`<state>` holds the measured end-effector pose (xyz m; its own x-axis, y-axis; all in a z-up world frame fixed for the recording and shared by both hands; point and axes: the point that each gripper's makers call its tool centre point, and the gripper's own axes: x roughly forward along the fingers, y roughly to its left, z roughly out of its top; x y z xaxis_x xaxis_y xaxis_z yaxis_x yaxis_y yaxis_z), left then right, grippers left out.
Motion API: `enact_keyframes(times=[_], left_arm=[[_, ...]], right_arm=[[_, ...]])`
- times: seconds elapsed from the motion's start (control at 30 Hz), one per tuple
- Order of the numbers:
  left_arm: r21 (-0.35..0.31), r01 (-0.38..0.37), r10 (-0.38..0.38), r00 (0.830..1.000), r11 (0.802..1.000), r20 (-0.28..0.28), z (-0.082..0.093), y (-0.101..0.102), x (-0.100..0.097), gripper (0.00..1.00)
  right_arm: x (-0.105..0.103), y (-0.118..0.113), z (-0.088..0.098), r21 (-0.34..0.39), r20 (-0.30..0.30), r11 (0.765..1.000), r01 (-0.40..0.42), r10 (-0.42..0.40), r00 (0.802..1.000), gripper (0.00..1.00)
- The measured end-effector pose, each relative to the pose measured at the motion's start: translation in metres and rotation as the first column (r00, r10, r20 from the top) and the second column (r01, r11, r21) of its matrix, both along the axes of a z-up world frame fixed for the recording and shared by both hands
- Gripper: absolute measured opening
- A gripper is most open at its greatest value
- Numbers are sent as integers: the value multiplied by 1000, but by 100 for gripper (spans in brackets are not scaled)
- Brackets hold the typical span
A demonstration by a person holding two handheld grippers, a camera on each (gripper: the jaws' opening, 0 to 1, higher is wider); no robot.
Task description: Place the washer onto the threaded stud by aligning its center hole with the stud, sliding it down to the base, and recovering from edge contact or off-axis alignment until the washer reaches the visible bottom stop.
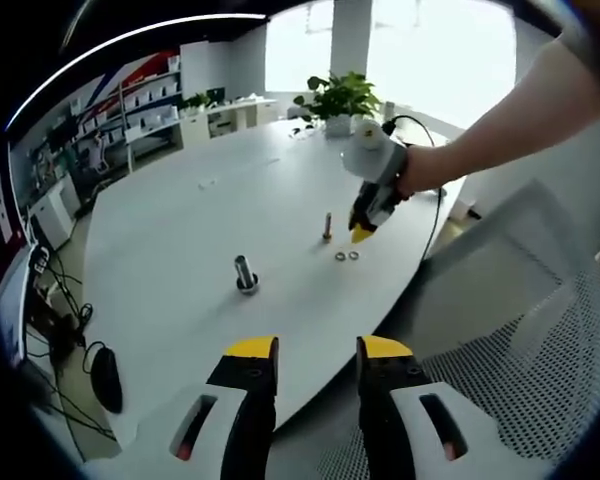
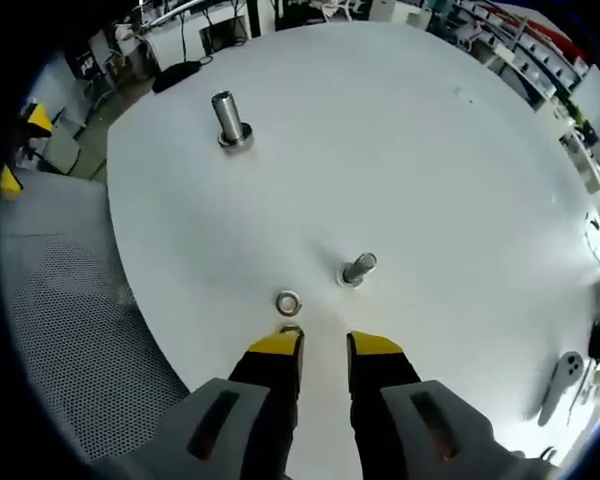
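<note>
In the right gripper view, one washer (image 2: 289,331) was half hidden behind the tip of the right claw (image 2: 325,345), with just a sliver of its ring showing at the left jaw's yellow tip; whether the jaw touched it could not be told. The threads on the stud (image 2: 358,268) were too blurred to make out. In the left gripper view the two washers near the stud were tiny and their holes barely readable.

A person's bare forearm (image 1: 500,120) reached in from the upper right of the left gripper view, the hand (image 1: 412,172) wrapped around the right claw's body and tilting its yellow tip (image 1: 362,233) down toward the white worktop (image 1: 180,240). The left claw (image 1: 317,348) hung back over the near edge of the worktop, above a mesh chair (image 1: 500,380), its jaws spread with nothing between them.

The right claw's jaws stood apart too, holding nothing. A second washer (image 2: 287,301) lay flat on the worktop just ahead of the left jaw, and the stud stood just ahead and a little right of the jaws, near that washer but not touching it. A larger metal cylinder (image 2: 228,120) on a round base stood well apart, farther across the worktop.
</note>
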<state>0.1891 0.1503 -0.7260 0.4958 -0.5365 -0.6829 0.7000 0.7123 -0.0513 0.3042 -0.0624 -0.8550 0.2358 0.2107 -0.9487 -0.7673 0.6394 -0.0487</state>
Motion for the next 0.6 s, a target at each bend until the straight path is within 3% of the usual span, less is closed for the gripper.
enact_keyframes(times=[0.2,0.33,0.43,0.53,0.6], left_arm=[[5,-5,5,1000,1000,1,0,1,1,30],[11,-7,7,1000,1000,4,0,1,1,30],[15,-8,8,1000,1000,3,-1,2,1,30],[26,-13,13,1000,1000,7,-1,3,3,30],[23,-19,18,1000,1000,8,-1,4,3,30]], right_arm=[[-15,13,-9,14,-37,999,-29,30,999,22],[-15,14,-13,-10,-31,999,-52,52,998,22],[-13,10,-17,-11,-36,999,-43,43,998,22],[-14,9,-21,37,-55,999,39,-37,998,22],[-15,8,-25,28,-55,999,29,-27,998,22]])
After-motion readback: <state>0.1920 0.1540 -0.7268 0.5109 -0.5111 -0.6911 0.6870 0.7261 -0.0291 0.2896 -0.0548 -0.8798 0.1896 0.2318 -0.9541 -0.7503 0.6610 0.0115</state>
